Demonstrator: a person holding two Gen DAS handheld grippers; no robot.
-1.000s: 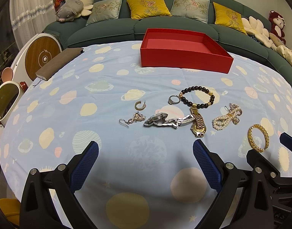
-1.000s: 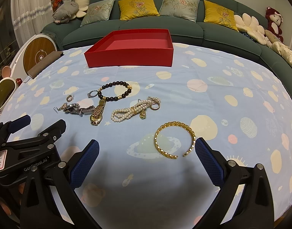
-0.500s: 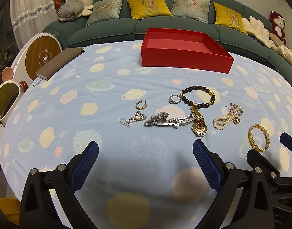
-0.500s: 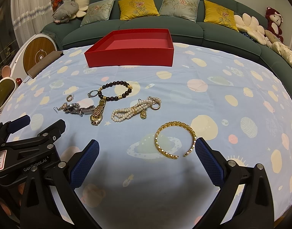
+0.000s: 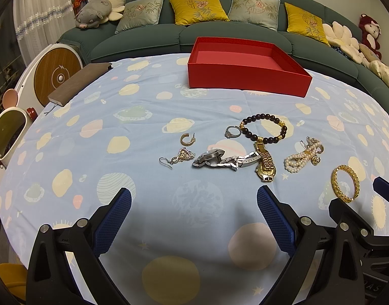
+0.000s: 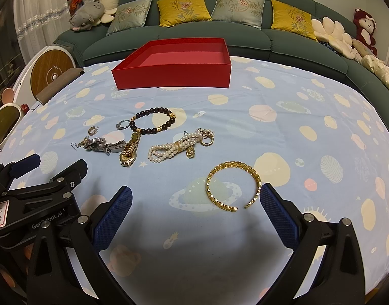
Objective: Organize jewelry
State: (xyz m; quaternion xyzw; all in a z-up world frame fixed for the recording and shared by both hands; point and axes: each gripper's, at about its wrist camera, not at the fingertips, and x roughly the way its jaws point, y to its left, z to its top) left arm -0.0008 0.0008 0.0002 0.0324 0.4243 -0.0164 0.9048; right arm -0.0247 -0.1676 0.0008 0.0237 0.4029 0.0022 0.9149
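A green sofa curves along the back, and in front of it the worktop under a blue planet-print cloth fills the view. At its far edge sits the red box, open-topped and with nothing showing inside. Near the camera, both tongs hang low over the cloth: the left tongs spread wide with nothing between the blue pads, the right tongs gaping just the same. The gold bangle lies flat between the right tongs' tips, its right side just beside the right pad; whether they touch, hard to say from here. Up the cloth, the jewelry is bunched in a loose cluster well short of the box: bead bracelet, silver watch touching the gold watch, pearl strands to their right. Smallest now: a ring beside the beads, a gold hoop, and a drop earring at the far left.
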